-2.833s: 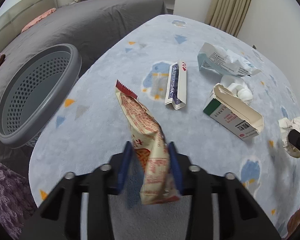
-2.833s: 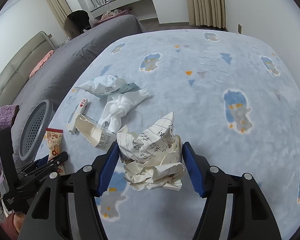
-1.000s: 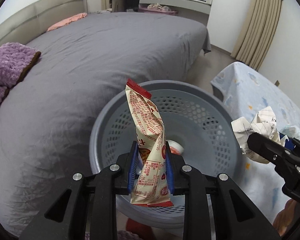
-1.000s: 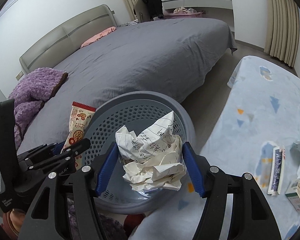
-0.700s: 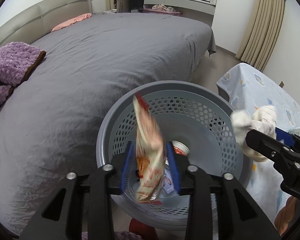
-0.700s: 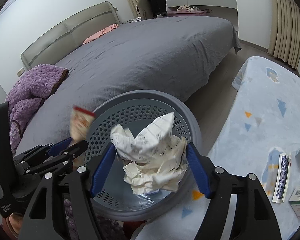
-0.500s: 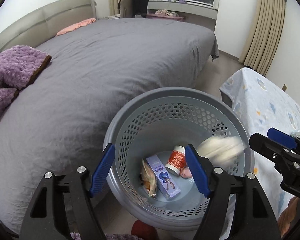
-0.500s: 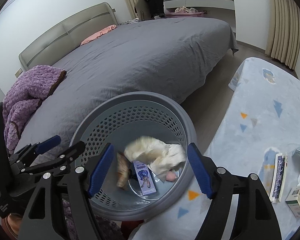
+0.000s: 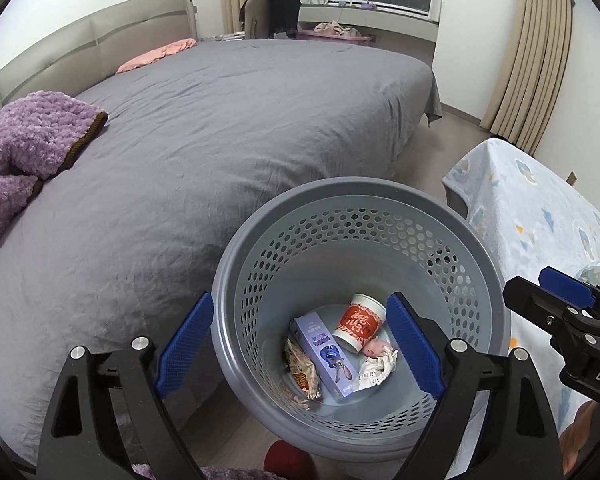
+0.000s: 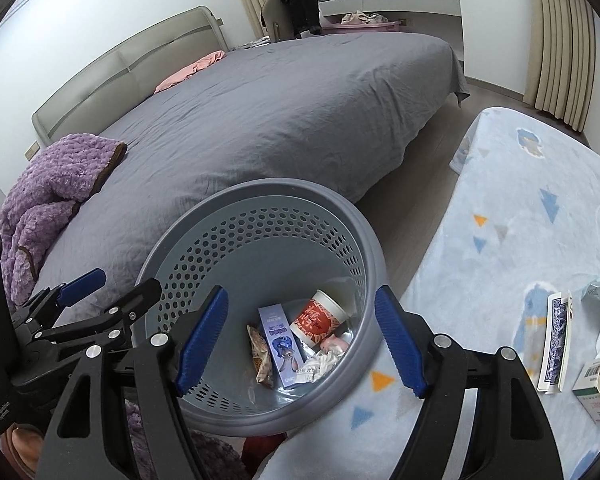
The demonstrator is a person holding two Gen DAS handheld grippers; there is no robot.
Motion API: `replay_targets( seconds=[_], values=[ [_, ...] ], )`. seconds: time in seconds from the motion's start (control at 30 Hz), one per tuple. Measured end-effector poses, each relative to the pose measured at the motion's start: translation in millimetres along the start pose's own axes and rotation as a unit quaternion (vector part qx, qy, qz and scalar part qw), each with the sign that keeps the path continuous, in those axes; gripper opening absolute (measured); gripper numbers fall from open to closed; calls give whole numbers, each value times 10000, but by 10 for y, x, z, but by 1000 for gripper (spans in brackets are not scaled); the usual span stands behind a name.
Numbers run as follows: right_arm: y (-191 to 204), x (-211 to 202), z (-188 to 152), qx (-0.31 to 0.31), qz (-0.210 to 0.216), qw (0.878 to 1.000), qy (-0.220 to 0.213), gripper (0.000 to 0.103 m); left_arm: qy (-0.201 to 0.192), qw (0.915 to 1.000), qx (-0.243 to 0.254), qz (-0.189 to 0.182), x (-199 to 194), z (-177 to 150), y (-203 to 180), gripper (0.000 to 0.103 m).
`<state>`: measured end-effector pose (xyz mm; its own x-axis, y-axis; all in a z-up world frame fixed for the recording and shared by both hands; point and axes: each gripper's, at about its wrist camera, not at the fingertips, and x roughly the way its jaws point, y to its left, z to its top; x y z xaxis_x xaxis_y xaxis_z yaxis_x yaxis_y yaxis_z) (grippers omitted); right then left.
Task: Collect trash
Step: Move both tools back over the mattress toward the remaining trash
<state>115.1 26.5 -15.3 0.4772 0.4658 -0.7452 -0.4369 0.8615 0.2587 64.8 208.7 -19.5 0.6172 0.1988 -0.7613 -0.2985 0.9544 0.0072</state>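
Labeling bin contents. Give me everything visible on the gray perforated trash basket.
The gray trash basket is round, plastic-looking, with a smooth thick rim and hexagonal holes through its walls. It stands upright on the floor between the gray bed and the blue patterned blanket. At its bottom lie a red paper cup, a purple carton, a snack wrapper, crumpled paper and a small pink item.

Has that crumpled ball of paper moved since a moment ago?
Yes. It dropped from the right gripper into the grey basket; the crumpled paper lies on its floor beside the red cup.
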Motion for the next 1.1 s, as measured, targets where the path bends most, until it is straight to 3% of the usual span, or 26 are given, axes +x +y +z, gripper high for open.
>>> replay_targets(
  seconds=[0.57, 1.1],
  values=[
    [-113, -228, -226, 205, -133, 9997, -42, 73, -156, 9998, 92, -70, -112, -34, -95, 91],
    [-891, -1041, -917, 717, -851, 9937, -129, 73, -112, 9979, 484, -422, -424, -322, -605, 91]
  ],
)
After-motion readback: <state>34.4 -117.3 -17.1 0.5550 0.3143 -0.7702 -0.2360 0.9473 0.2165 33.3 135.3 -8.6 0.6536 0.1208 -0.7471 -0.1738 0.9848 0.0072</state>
